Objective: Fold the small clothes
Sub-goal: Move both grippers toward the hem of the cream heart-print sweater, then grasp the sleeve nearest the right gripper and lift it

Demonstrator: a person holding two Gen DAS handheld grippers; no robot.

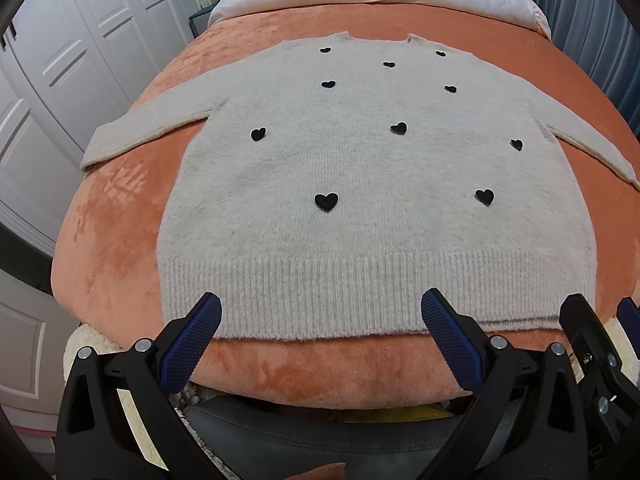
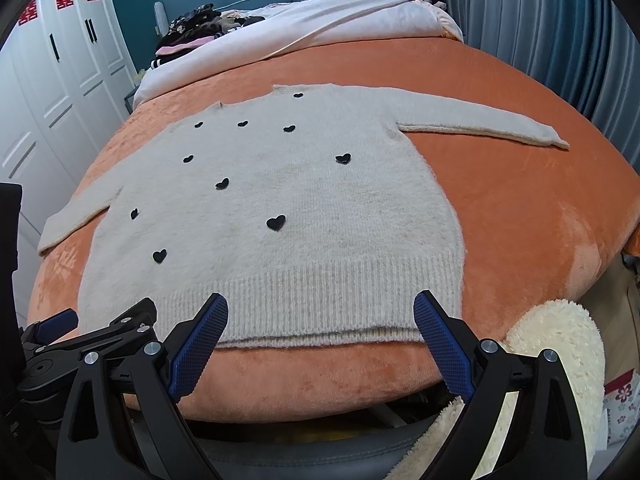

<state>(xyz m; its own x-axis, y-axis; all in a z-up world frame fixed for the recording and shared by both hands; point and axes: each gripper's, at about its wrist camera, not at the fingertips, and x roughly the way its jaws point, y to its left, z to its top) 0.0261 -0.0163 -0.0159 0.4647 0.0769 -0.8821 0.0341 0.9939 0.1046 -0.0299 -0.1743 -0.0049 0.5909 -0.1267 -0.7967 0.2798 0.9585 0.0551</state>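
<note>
Orange bed (image 1: 120,216): sweater (image 1: 360,184) collar-away, hem-near.

Your left gripper (image 1: 320,320) has two blue pads (image 1: 188,348) with a fine knurled texture, each backed by a black plastic finger. Each black arm carries triangular cut-outs and round silver screws (image 1: 143,345) at the pivots. In that same view your right gripper (image 1: 612,344) shows at the right edge as black plastic with small silver screws and a sliver of blue pad. Your right gripper's own camera shows the same build: blue textured pads (image 2: 442,344) on black fingers, silver screws (image 2: 489,346), triangular openings in the arms. White lettering sits on the black body at the lower right of the left view, too small to read.
</note>
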